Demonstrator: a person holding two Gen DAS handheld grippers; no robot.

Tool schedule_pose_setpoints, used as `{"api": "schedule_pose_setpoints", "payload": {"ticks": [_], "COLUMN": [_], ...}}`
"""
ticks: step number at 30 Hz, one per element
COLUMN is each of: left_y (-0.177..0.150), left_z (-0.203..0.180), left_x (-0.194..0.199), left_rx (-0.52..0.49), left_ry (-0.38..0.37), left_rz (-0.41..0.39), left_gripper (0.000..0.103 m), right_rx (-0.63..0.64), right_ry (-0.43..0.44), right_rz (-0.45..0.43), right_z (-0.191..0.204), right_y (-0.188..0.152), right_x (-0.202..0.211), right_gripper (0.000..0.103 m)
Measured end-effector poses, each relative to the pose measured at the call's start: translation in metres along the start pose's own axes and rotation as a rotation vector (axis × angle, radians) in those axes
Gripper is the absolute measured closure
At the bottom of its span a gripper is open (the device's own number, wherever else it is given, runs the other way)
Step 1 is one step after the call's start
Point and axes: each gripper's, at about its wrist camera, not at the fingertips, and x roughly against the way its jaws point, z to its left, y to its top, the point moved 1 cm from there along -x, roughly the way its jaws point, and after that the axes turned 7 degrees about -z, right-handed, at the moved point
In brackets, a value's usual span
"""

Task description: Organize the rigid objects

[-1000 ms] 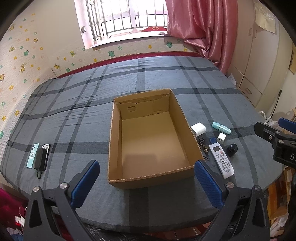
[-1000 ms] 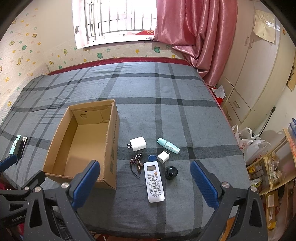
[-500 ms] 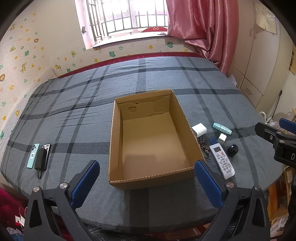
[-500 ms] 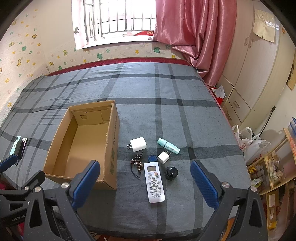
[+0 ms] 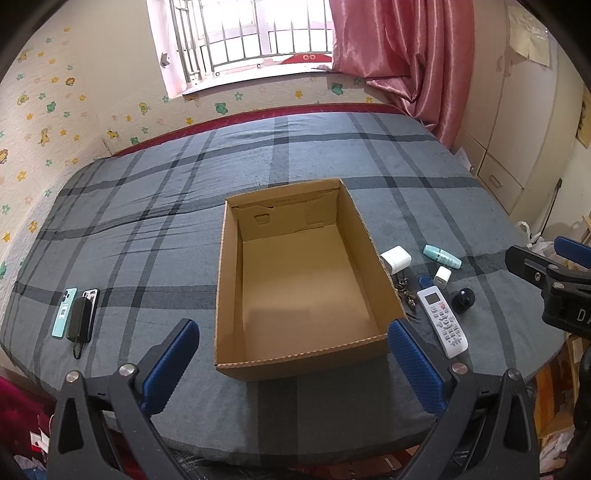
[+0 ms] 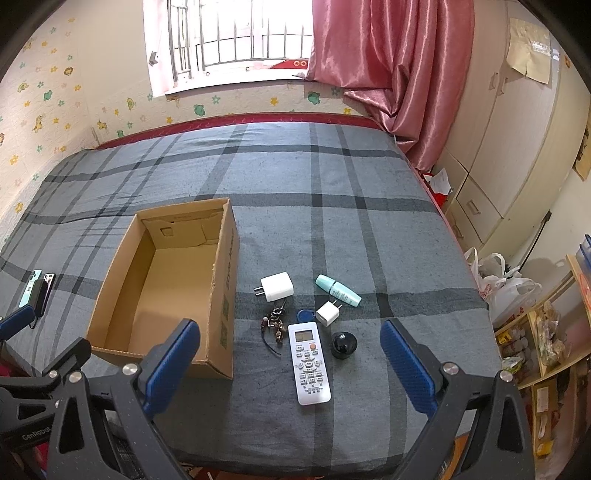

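An open empty cardboard box (image 5: 236, 280) (image 6: 225, 280) stands on the grey plaid bed. Right of it lie a white remote (image 6: 309, 362) (image 5: 441, 322), a large white charger (image 6: 276, 286) (image 5: 396, 259), a small white charger (image 6: 327, 313), a mint tube (image 6: 338, 290) (image 5: 441, 256), a black round object (image 6: 344, 344), a blue tag (image 6: 305, 315) and keys (image 6: 275, 325). Two phones and a black power bank (image 5: 75, 312) lie at the left. My left gripper (image 5: 293, 354) is open before the box. My right gripper (image 6: 290, 362) is open over the remote's near end.
The bed's near edge is just below both grippers. A pink curtain (image 6: 391, 74) and cupboards (image 6: 517, 147) stand at the right. White bags (image 6: 506, 280) and shelves sit on the floor to the right. A barred window (image 5: 251, 33) is at the back.
Both views have shifted only slightly; the box and the objects have not moved, and both grippers stay open.
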Motion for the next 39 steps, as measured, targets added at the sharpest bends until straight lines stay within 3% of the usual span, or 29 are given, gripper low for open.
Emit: {"api": "schedule_pose_setpoints", "payload": {"ticks": [13,24,39], "left_y": [0.010,0.021,0.012], "left_z": [0.002,0.024,0.079], "left_x": [-0.009,-0.043,-0.157], "left_rx": [-0.001,0.007,0.009], "left_ry": [-0.011,-0.016,0.073], "left_rz": [-0.004,-0.017,0.104], "left_gripper": [0.000,0.000,0.000], "right_rx": [-0.006,-0.017,-0.011], "right_ry": [-0.010,-0.018,-0.040], "right_rz": [0.006,0.033,0.090], "right_z": [-0.001,-0.008,-0.016], "right_y": [0.004,0.006,0.001], "right_x": [-0.011,-0.029,-0.073], "right_gripper": [0.003,0.003,0.003]}}
